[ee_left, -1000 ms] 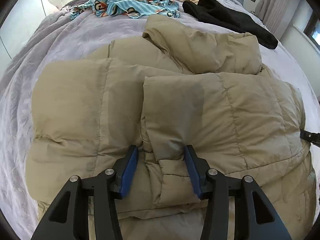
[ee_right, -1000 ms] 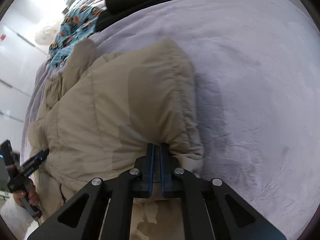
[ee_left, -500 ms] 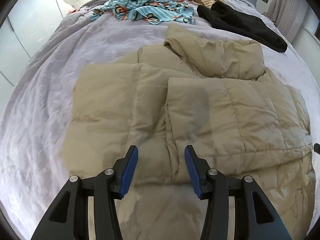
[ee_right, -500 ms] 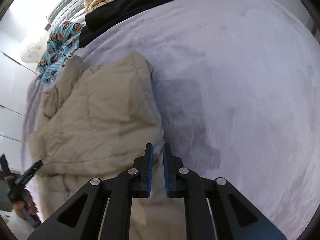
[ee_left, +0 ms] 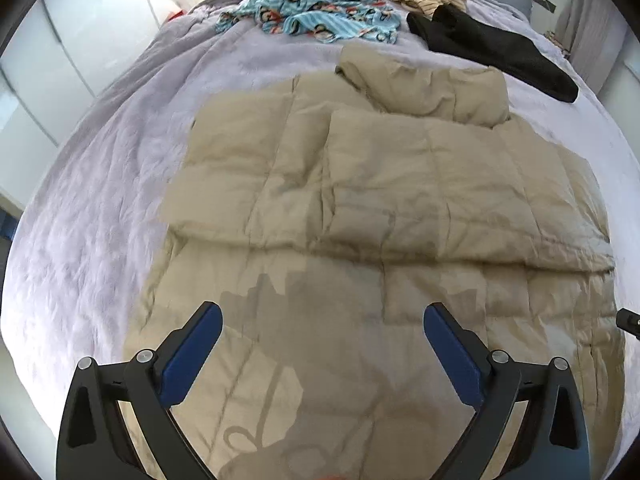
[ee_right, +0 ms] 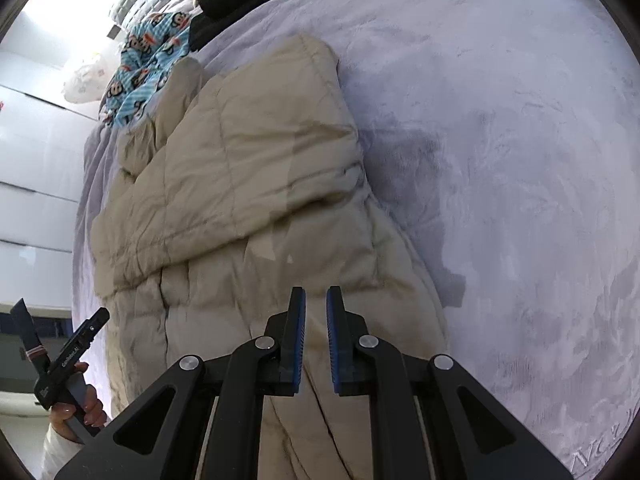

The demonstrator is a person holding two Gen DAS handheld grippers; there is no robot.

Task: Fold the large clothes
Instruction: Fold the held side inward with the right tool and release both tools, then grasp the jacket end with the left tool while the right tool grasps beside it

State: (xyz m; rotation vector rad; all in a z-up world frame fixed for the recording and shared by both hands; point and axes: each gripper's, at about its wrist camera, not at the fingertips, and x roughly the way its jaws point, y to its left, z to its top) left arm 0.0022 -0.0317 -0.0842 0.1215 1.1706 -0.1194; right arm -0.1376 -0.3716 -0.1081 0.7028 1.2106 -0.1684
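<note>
Over the bed's [ee_left: 100,208] middle, your left tongs [ee_left: 322,354] gape wide and your right tongs [ee_right: 316,336] stand slightly parted above the folded beige coat [ee_left: 400,200].

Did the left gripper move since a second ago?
Yes. The left gripper has pulled back from the coat. A second ago its fingers sat at the folded edge; now that fold lies farther ahead, more bed shows, and its jaws have opened wider.

coat [ee_left: 384,184]: tan | bedspread [ee_left: 100,216]: lilac | pyjamas [ee_left: 320,20]: blue, monkey print | garment [ee_left: 500,52]: black
</note>
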